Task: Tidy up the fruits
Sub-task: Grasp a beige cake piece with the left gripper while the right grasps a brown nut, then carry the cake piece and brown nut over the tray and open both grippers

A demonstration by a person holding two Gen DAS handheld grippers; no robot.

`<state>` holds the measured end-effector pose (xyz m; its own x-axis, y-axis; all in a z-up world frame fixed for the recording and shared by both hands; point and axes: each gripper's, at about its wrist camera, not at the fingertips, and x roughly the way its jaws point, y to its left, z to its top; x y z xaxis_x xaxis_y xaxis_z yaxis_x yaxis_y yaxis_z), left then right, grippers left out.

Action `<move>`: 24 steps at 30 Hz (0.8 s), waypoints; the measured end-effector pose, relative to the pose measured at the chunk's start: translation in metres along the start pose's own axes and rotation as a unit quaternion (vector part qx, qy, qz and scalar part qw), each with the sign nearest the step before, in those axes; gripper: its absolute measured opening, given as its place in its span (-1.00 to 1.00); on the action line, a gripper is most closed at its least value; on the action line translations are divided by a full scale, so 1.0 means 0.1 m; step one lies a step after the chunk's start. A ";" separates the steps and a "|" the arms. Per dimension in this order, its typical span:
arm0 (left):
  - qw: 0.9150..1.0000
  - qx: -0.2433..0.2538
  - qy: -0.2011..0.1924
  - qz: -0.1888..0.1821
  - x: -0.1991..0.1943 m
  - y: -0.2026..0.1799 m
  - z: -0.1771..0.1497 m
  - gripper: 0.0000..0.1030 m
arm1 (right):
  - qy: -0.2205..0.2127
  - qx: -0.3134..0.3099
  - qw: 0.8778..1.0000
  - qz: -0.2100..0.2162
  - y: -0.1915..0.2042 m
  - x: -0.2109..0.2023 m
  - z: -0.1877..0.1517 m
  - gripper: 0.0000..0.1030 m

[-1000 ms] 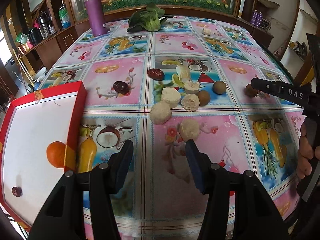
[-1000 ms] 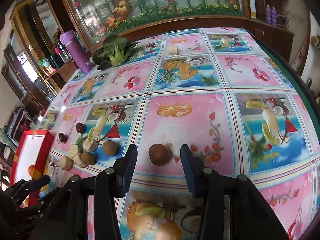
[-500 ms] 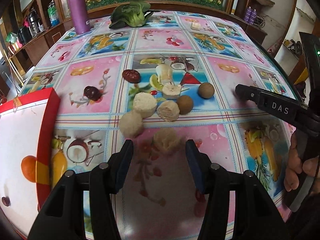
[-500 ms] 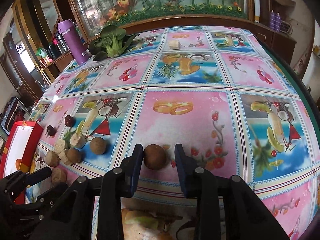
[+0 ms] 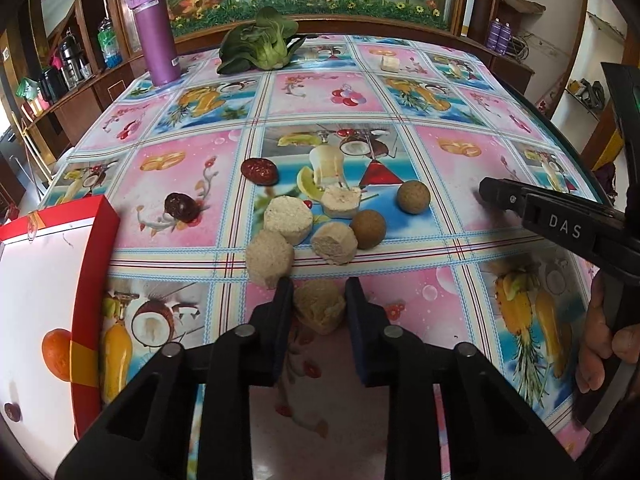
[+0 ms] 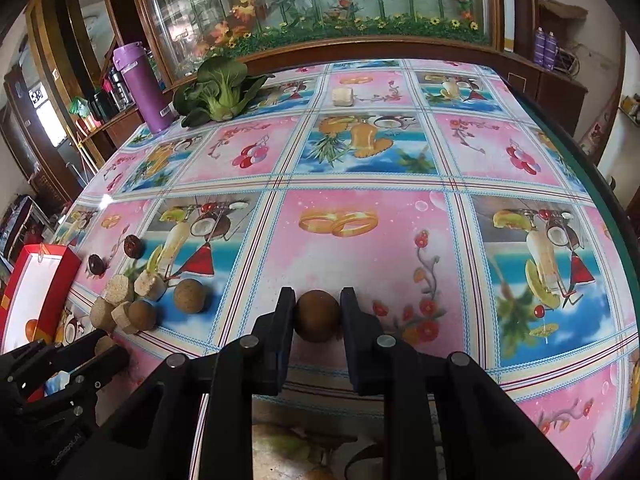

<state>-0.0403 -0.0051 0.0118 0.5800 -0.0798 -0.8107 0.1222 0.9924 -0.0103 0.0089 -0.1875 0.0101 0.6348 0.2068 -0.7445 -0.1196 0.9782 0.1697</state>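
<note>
A round brown fruit (image 6: 317,315) sits on the patterned surface (image 6: 360,152), apart from the main cluster, and the right gripper (image 6: 316,312) has its jaws pressed against both its sides. A pale cut fruit piece (image 5: 320,306) at the near edge of the cluster lies between the left gripper (image 5: 319,308) jaws, which appear closed on it or nearly so. The step in hand looks like a double pick-up; next, each piece likely needs lifting clear and carrying left to the red-rimmed box (image 5: 96,248).
</note>
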 end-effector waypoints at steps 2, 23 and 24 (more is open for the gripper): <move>1.000 -0.003 -0.003 0.001 0.00 0.00 -0.01 -0.46 | -0.013 0.002 1.000 0.003 -0.01 -0.05 0.01 -0.58; 0.989 -0.075 -0.123 0.044 -1.29 0.70 -0.42 -0.46 | -0.116 0.034 0.991 0.059 0.34 -0.54 -0.06 -0.58; 0.987 -0.080 -0.129 0.050 -1.35 0.78 -0.44 -0.46 | -0.111 0.029 0.991 0.074 0.47 -0.54 -0.08 -0.58</move>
<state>-0.1440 0.0872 0.0946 0.7706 0.0188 -0.6370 -0.0623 0.9970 -0.0459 -0.0373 -0.1529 0.0531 0.7665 0.3326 -0.5494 -0.1838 0.9333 0.3086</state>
